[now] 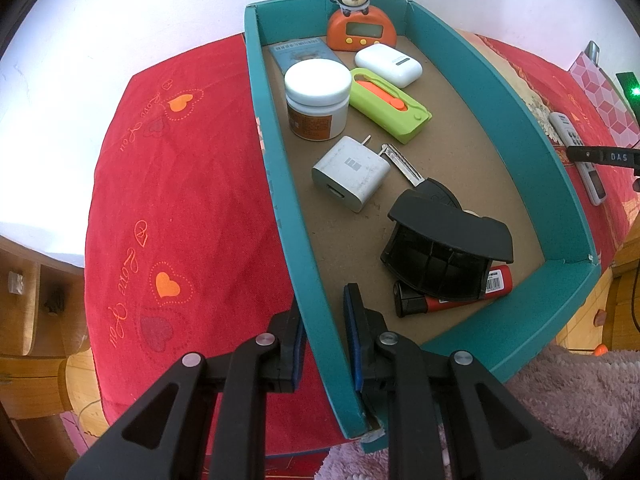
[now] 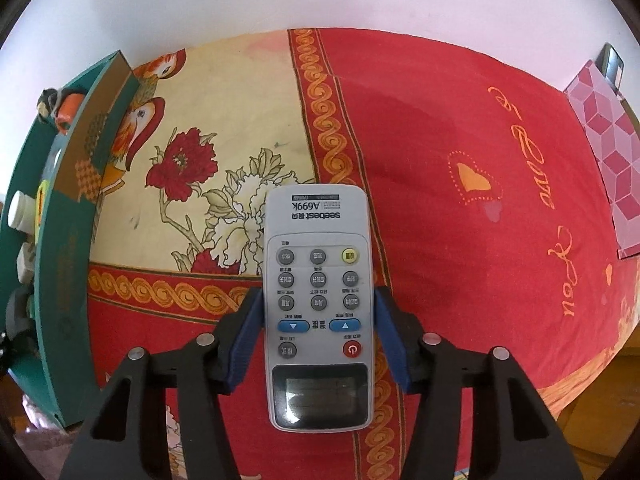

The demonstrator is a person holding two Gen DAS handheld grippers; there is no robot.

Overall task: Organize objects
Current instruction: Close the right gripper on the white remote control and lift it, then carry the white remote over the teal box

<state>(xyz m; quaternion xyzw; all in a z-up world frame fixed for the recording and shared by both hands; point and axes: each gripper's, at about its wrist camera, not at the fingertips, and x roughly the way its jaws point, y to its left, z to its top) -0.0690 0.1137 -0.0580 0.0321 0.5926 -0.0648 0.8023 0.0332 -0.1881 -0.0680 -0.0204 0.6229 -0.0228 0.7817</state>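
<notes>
While flat, remote [image 2: 319, 304] | long axis along right hand-held gripper [image 2: 319, 312]

From the left wrist, a black ribbed part [image 1: 444, 250] covers most of the red lighter [image 1: 460, 294] and the key's head [image 1: 436, 194]. The white jar [image 1: 316, 100] hides part of the blue card [image 1: 300, 53]. From the right wrist, the teal box's wall [image 2: 60, 248] hides most of its contents.
</notes>
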